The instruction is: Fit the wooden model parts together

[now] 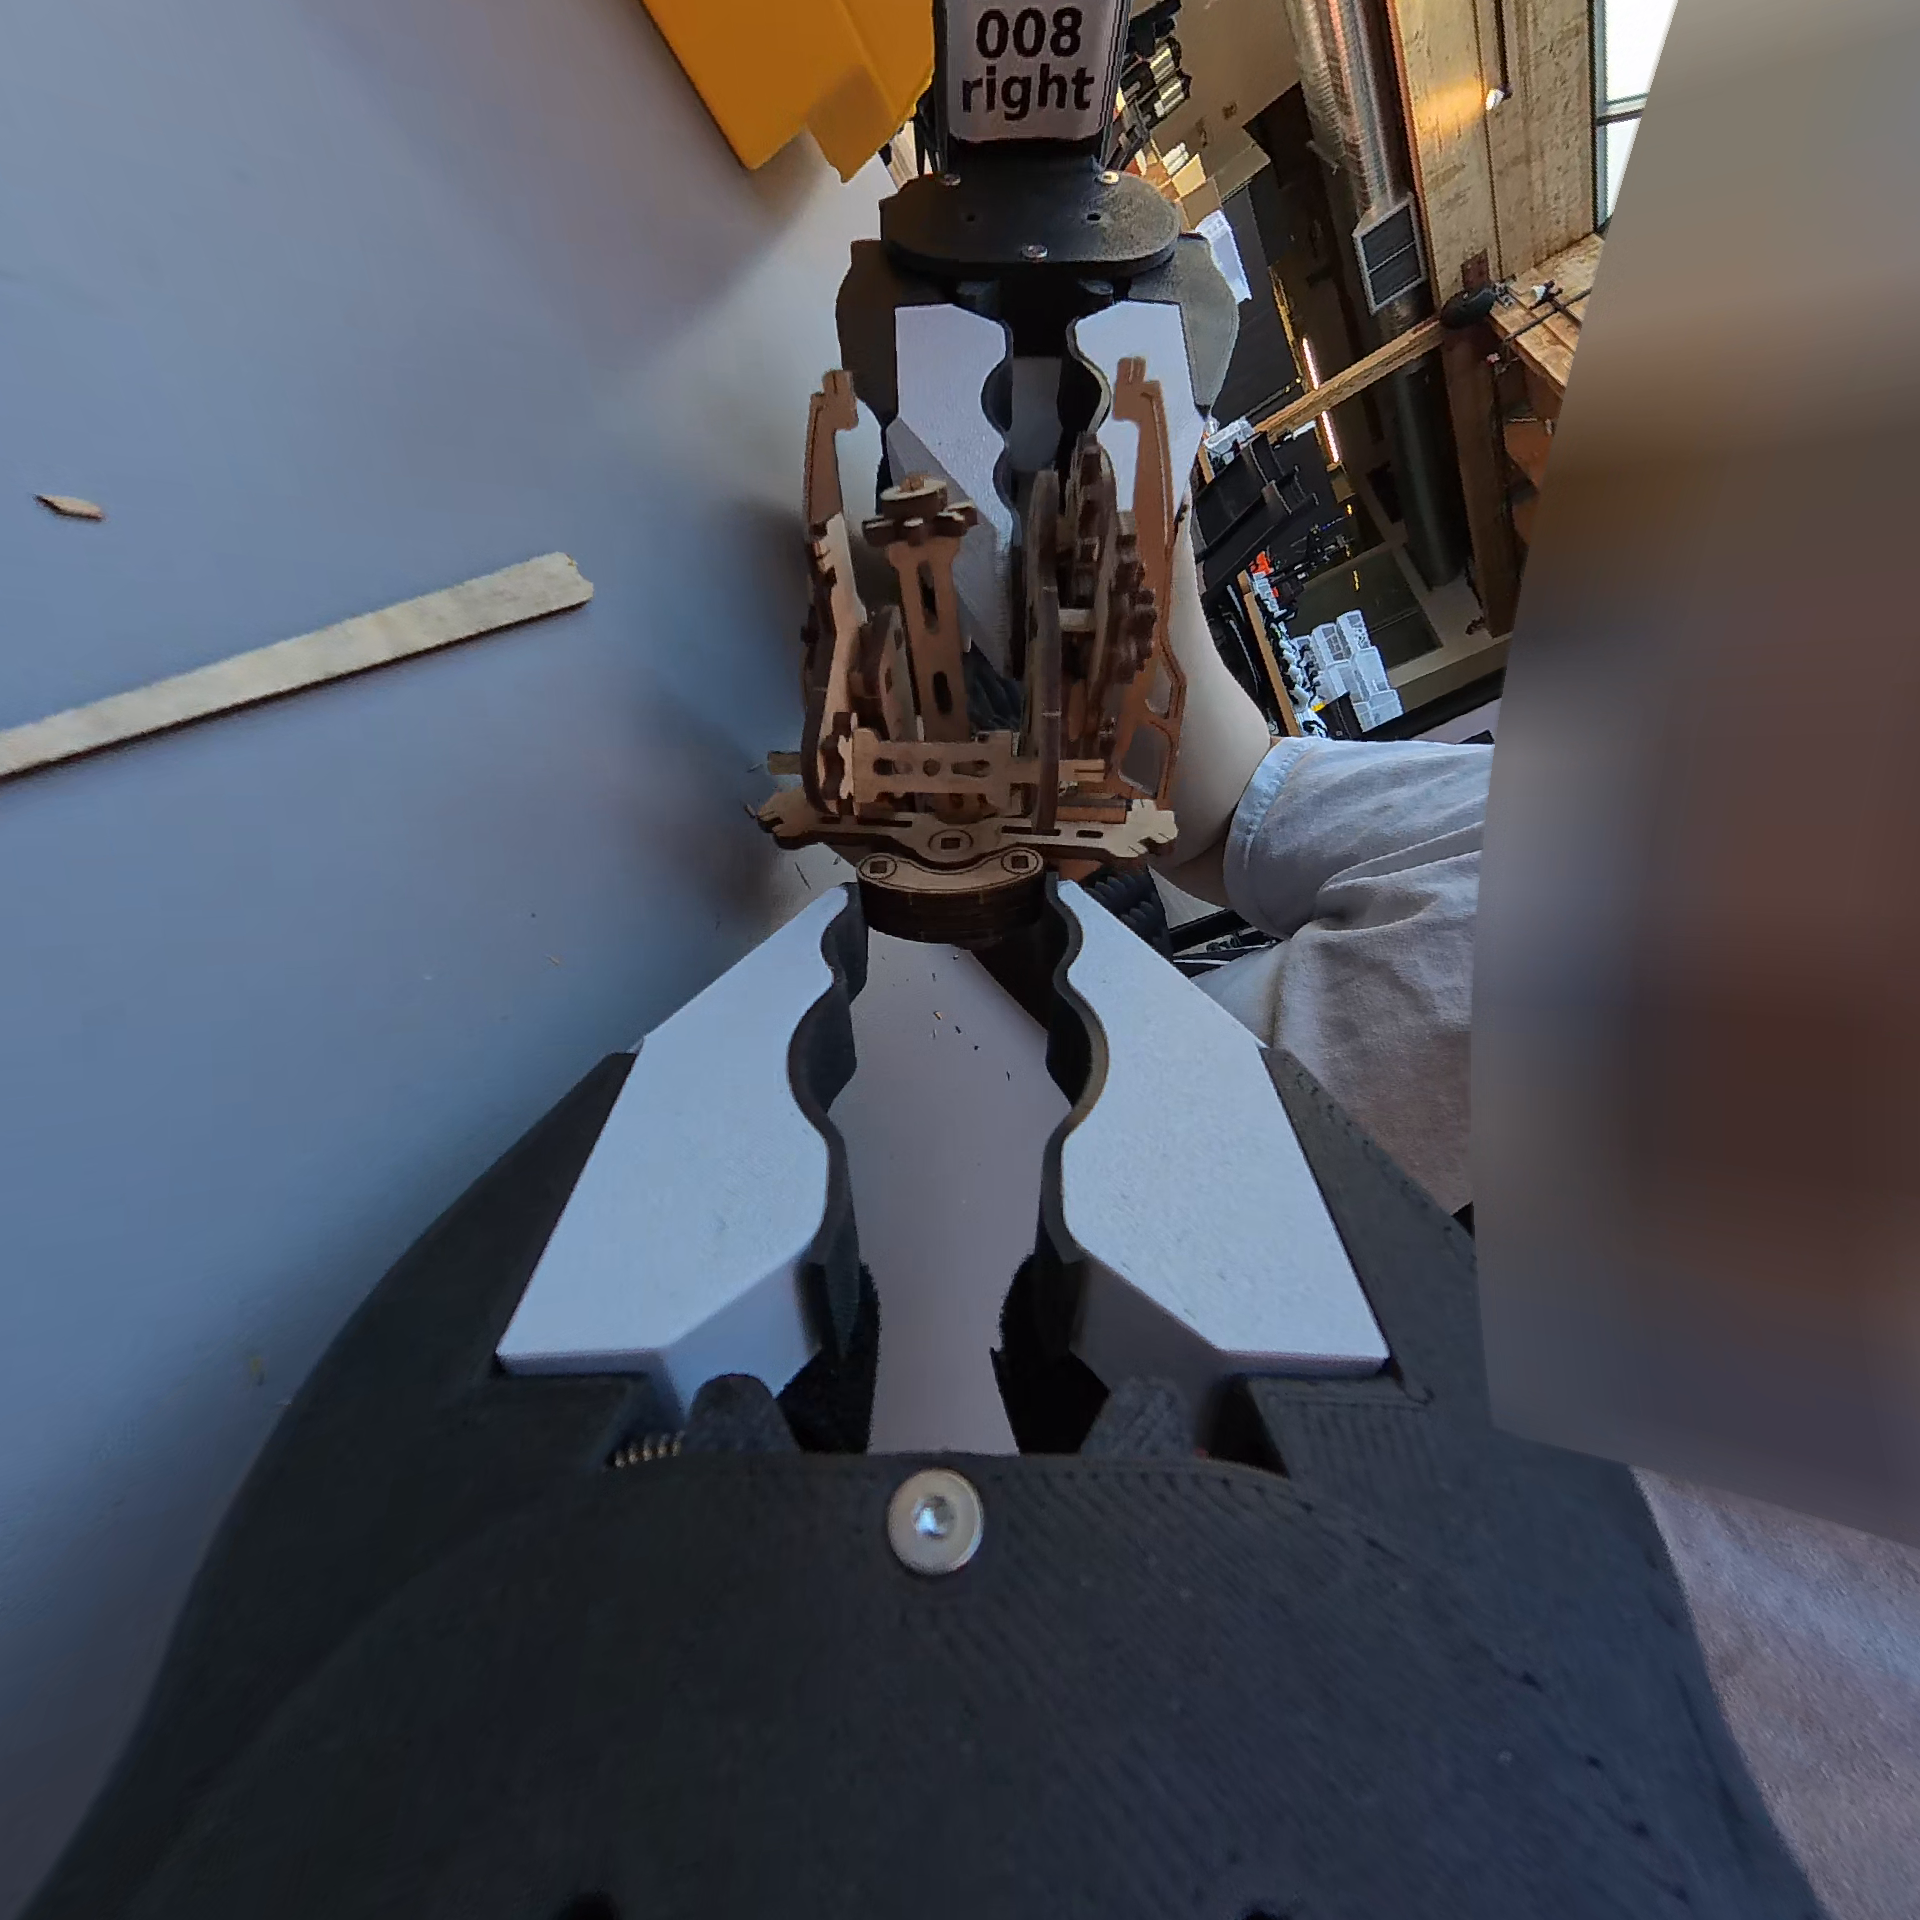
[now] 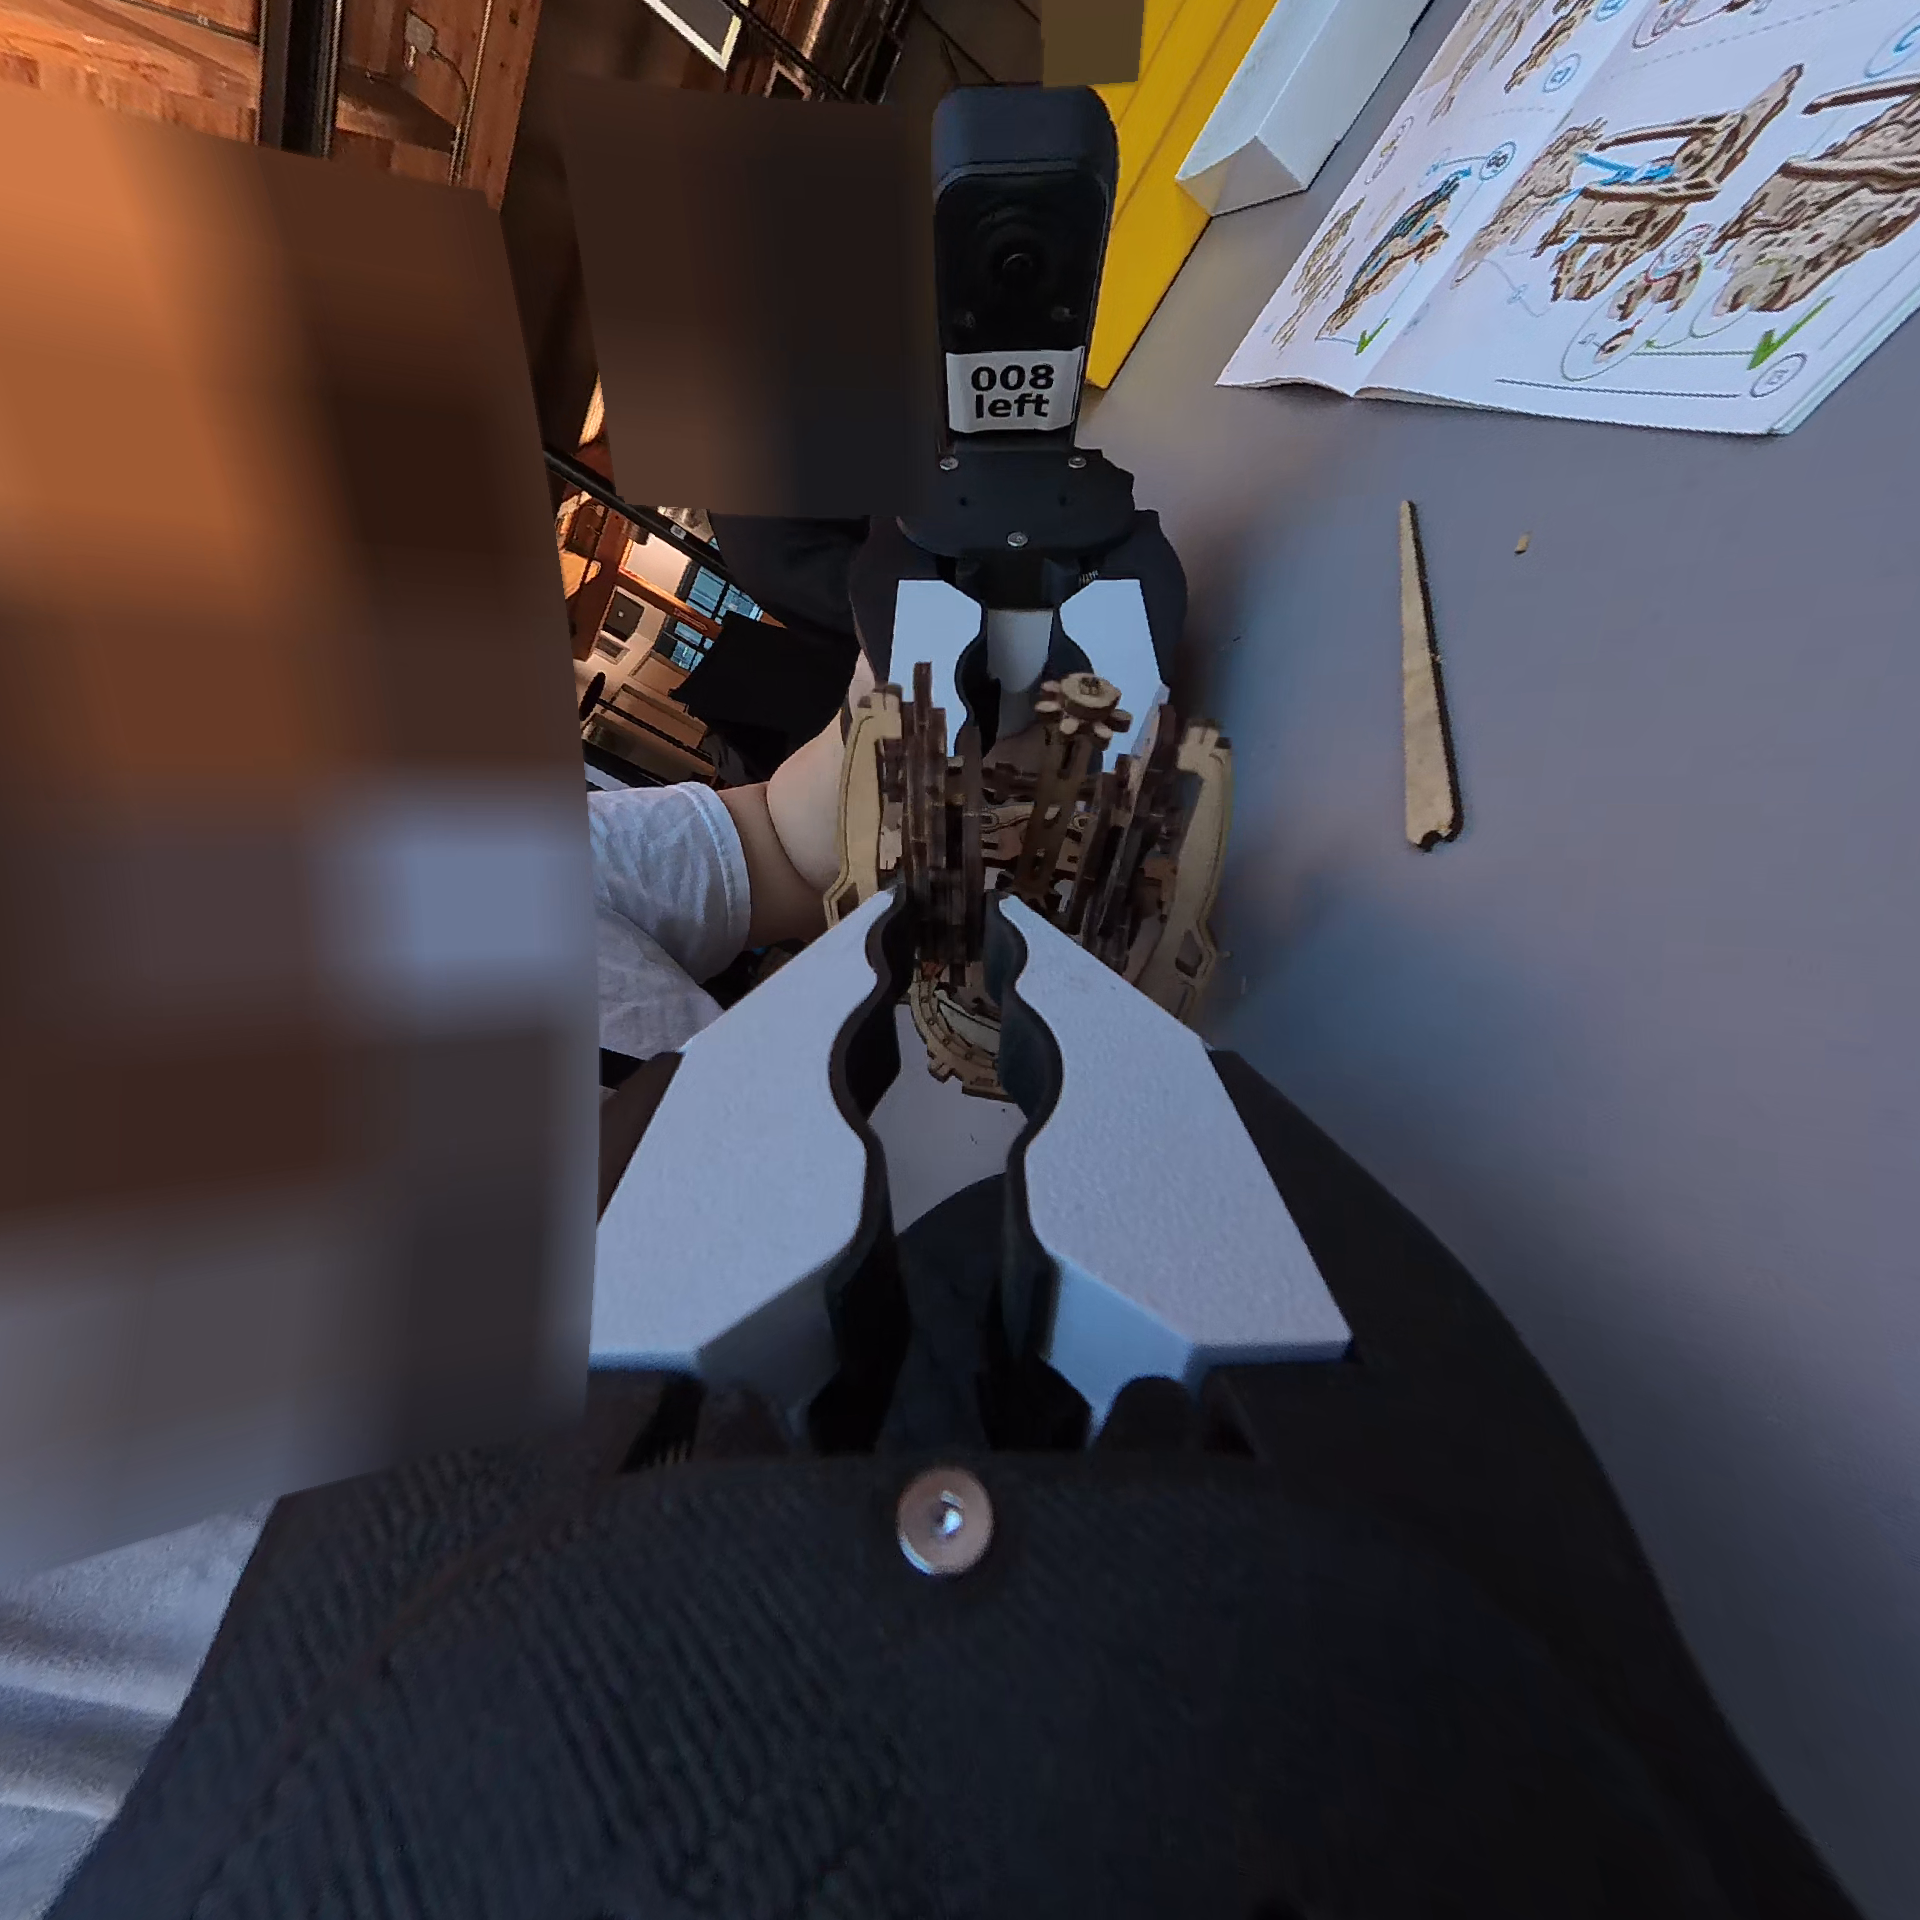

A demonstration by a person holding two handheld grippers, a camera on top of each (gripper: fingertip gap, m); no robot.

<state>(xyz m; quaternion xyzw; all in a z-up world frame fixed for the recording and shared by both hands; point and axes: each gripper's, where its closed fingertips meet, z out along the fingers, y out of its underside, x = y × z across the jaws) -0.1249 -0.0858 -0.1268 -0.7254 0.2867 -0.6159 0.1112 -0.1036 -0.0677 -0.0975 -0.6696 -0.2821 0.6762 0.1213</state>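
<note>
Left wrist view: the left tool (image 1: 956,914) has its fingers part-open and pinched on the dark round layered hub (image 1: 951,909) at the near end of the wooden model (image 1: 977,665); the model is held off the grey worktop (image 1: 312,935), straight ahead of this tool, its long axis running away along the fingers toward the right tool (image 1: 1029,416), which meets it from the far end, fingers reaching in among the upright frames and gears; a wooden strip (image 1: 301,660) and a small chip (image 1: 71,506) lie loose on the worktop to the left, well apart; a yellow bin (image 1: 800,73) sits at the top.

Right wrist view: the right tool (image 2: 951,914) is nearly closed, fingertips gripping a stack of dark toothed plates (image 2: 935,831) inside the wooden model (image 2: 1039,831); the left tool (image 2: 1023,665) faces it from beyond; the model lies between the two, touching both, so any pressing would likely run along that shared axis; a tapered wooden strip (image 2: 1423,686) and an open instruction booklet (image 2: 1621,208) lie on the worktop (image 2: 1558,1039) to the right.
</note>
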